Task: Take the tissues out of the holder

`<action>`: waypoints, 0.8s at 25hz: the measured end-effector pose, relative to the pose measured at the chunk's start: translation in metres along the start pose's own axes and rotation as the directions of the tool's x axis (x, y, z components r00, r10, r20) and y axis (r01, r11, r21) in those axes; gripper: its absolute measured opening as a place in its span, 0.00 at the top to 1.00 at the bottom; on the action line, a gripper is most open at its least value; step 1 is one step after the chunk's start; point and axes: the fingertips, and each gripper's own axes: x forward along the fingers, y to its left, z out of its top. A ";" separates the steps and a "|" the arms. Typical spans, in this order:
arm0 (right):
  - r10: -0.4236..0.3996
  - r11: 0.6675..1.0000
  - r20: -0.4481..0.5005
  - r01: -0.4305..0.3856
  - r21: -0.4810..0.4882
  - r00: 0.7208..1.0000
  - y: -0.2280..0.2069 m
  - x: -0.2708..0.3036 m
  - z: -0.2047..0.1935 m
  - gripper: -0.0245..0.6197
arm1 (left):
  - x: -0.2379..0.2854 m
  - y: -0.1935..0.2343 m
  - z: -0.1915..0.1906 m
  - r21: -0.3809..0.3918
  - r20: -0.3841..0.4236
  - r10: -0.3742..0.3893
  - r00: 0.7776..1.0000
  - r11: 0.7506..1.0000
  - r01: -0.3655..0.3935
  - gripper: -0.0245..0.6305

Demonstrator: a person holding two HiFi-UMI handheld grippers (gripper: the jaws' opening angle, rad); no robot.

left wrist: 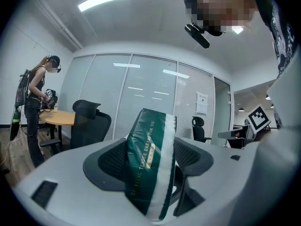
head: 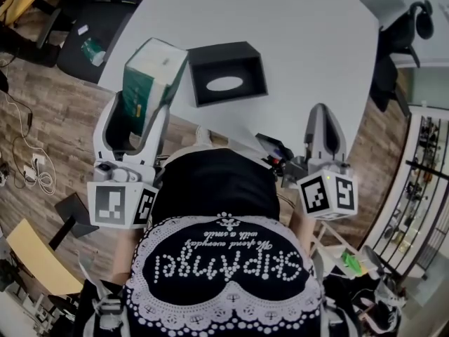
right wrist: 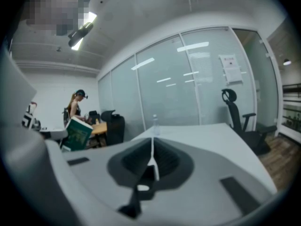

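A green and white tissue pack (head: 149, 81) is clamped between the jaws of my left gripper (head: 133, 121), lifted off the table at its near left edge. In the left gripper view the tissue pack (left wrist: 151, 161) stands tilted between the two dark pads, with my left gripper (left wrist: 153, 166) shut on it. The black tissue holder (head: 226, 71) with an oval slot lies on the white table (head: 302, 41), to the right of the pack. My right gripper (head: 323, 133) hovers at the table's near right edge; in its own view my right gripper (right wrist: 151, 160) has its jaws together with nothing held.
Black office chairs (head: 95, 27) stand off the table's left side and another chair (head: 393, 55) at the right. A metal rack (head: 421, 181) is on the far right. Cables lie on the wood floor (head: 35, 160). A second person (left wrist: 35, 112) stands at a wooden desk.
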 end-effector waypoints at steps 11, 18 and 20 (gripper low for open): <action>-0.020 1.000 0.005 0.020 0.004 1.000 -0.005 -0.004 0.005 0.91 | 0.007 -0.009 0.010 0.018 -0.001 -0.027 1.000 0.999 0.027 0.45; -0.018 1.000 0.003 0.018 -0.013 1.000 -0.008 -0.004 0.003 0.91 | 0.008 -0.008 0.012 0.021 0.013 -0.024 1.000 1.000 0.023 0.45; -0.016 0.999 0.000 0.016 -0.031 1.000 -0.007 -0.004 0.003 0.91 | 0.008 -0.008 0.013 0.021 0.015 -0.022 1.000 1.000 0.022 0.45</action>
